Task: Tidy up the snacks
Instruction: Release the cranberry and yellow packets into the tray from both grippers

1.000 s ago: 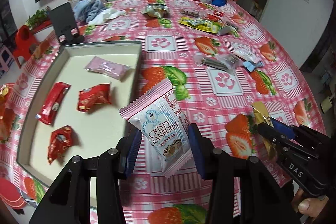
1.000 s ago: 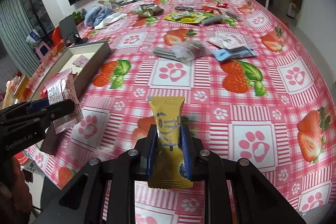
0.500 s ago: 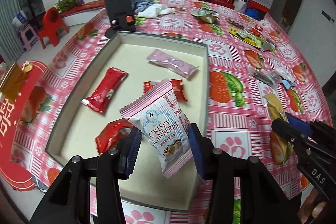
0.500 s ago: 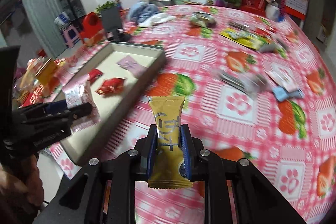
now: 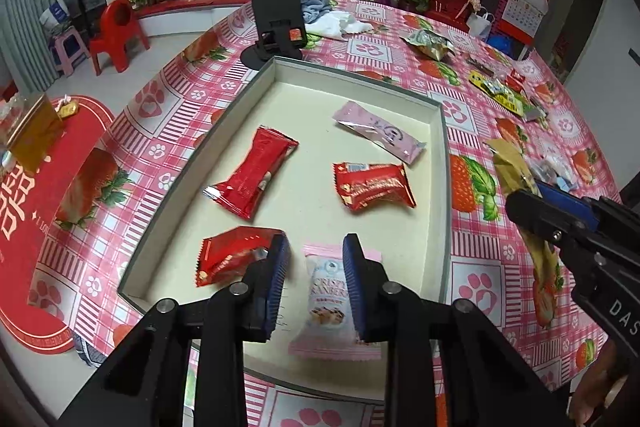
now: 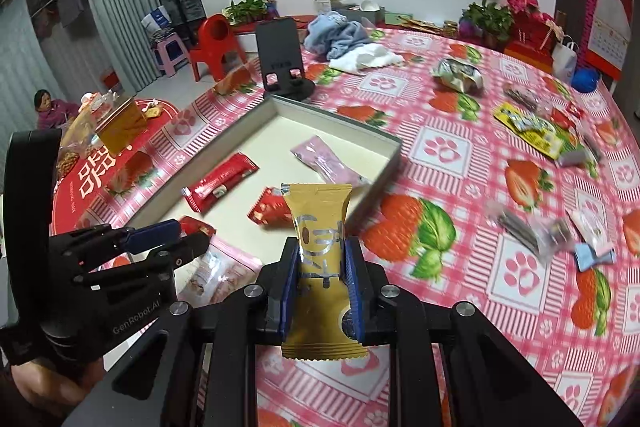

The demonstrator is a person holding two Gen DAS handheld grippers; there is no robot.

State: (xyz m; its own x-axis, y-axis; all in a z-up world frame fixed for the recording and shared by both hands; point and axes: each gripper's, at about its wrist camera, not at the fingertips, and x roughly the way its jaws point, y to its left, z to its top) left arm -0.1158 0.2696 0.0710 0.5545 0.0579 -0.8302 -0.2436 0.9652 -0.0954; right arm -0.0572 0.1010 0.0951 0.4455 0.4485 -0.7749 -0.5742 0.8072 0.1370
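A shallow cream tray [image 5: 443,163] lies on the strawberry tablecloth and holds three red snack packets and a pink one [image 5: 378,131]. My left gripper [image 5: 314,283] is open above the tray's near end. The pink-and-white Crispy Cranberry packet [image 5: 328,303] lies flat in the tray below its fingers. My right gripper [image 6: 322,287] is shut on a yellow snack packet [image 6: 318,227], held upright above the tray's near right corner [image 6: 394,151]. The right gripper also shows in the left wrist view [image 5: 532,203], to the right of the tray.
A black phone stand [image 5: 276,15] stands behind the tray. Loose snack packets [image 6: 532,127] lie scattered on the table's right side, with a silver bag [image 6: 458,75] and a cloth pile [image 6: 340,35] farther back. The table's round edge curves along the left.
My left gripper has opened and the Crispy Cranberry packet has dropped into the tray. Both grippers have moved left over the tray. The right gripper still holds the yellow packet.
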